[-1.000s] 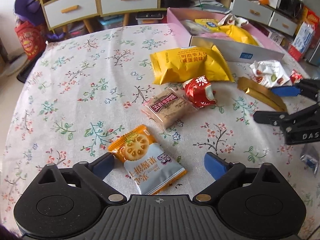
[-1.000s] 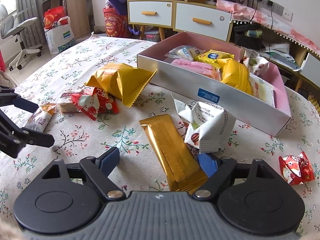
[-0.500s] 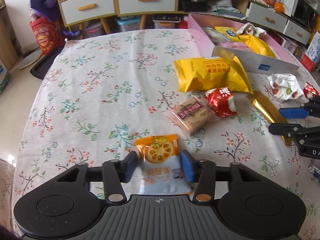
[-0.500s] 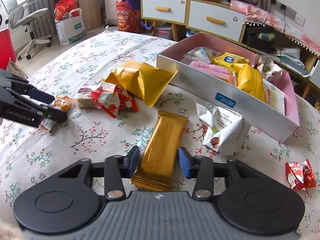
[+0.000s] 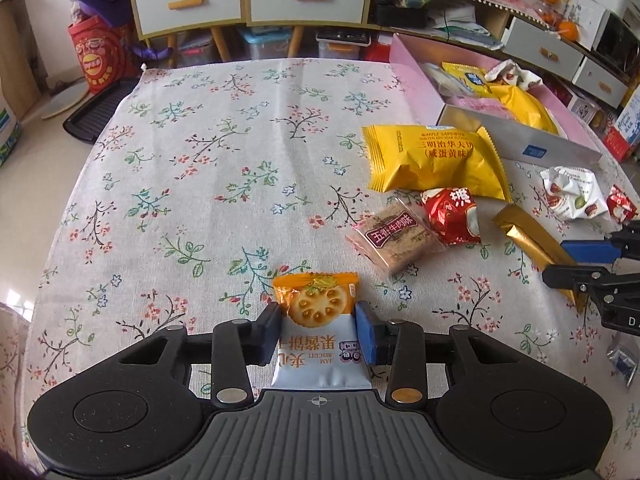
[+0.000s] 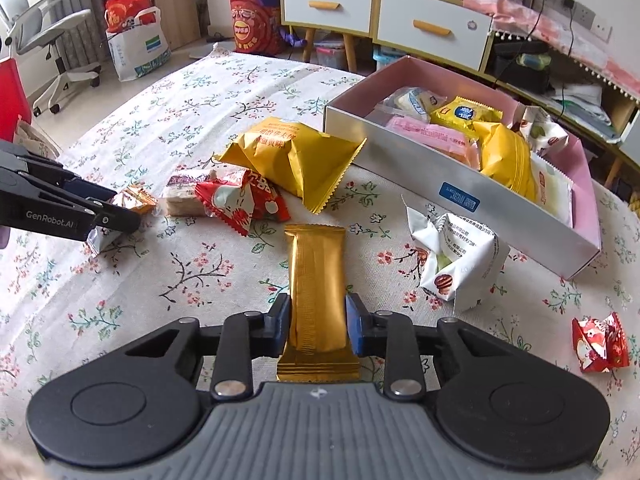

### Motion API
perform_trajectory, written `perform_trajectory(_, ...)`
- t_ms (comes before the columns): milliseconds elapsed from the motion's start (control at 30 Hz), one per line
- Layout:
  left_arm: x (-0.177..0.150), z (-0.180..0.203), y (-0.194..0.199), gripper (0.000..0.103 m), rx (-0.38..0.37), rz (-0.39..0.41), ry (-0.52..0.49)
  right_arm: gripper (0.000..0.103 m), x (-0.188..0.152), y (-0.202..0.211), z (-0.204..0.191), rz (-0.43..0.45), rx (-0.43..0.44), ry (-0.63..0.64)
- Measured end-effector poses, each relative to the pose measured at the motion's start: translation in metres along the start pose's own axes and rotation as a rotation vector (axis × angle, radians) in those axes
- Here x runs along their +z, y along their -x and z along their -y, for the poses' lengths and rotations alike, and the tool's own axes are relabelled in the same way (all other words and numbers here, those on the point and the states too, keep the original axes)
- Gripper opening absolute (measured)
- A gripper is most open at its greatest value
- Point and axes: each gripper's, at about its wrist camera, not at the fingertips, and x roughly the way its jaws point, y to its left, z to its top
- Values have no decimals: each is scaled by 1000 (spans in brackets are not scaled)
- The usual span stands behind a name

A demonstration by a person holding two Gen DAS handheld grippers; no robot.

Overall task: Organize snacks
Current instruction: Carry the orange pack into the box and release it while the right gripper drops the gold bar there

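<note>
An orange and white jam biscuit packet (image 5: pixel 318 354) lies on the floral tablecloth (image 5: pixel 200 184). It sits between the pads of my left gripper (image 5: pixel 319 322), whose jaws are closing and press on its sides. In the right wrist view the left gripper (image 6: pixel 116 208) holds that packet (image 6: pixel 134 199) at the far left. My right gripper (image 6: pixel 317 314) is shut on the near end of a long gold bar (image 6: pixel 316 264), which points away along the cloth. The left wrist view shows the right gripper (image 5: pixel 580 260) on the gold bar (image 5: pixel 528 236).
A pink box (image 6: pixel 400 168) holding several snacks stands at the back right. Loose on the cloth lie a yellow waffle packet (image 6: pixel 292 156), a red packet (image 6: pixel 236 200), a brown biscuit packet (image 5: pixel 392 240), a white packet (image 6: pixel 456 260) and a small red packet (image 6: pixel 598 344). Drawers stand behind the table.
Both grippers stood open around their packets a second ago. Now the left has closed on the biscuit packet and the right on the gold bar, which has turned to point straight ahead.
</note>
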Motion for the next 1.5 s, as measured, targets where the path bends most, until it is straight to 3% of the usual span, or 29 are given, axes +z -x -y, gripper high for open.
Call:
perform_trajectory(633,24,10,19,37,-39,74,58,25,19,26,14,59,84,-136)
perform_trajectory(667,25,11,20,37,-42,80,59,24,20,27,15,63,89,-144)
perform_trajectory(700,27,13,20,37,-44,83,61,11,21,28,15,67,94,-148)
perform_trajectory(867,35,21,19,37,-62,87,74,9,24,31,22,82,103,-173)
perform_trajectory(933,36,25,19,37,-67,84,71,11,22,29,24,67,113,-176)
perform_trajectory(1100,34,34,17,37,-61,74,60,42,14,13,22,-12,125,-177)
perform_trajectory(1167,34,36,17,37,-60,70,57,47,11,7,17,-34,112,-146)
perform_trajectory(1400,33,45,20,37,-67,70,42,43,3,-11,1,-105,35,-34)
perform_trajectory(1500,33,48,21,37,-69,72,36,30,0,-9,-7,-90,-3,26)
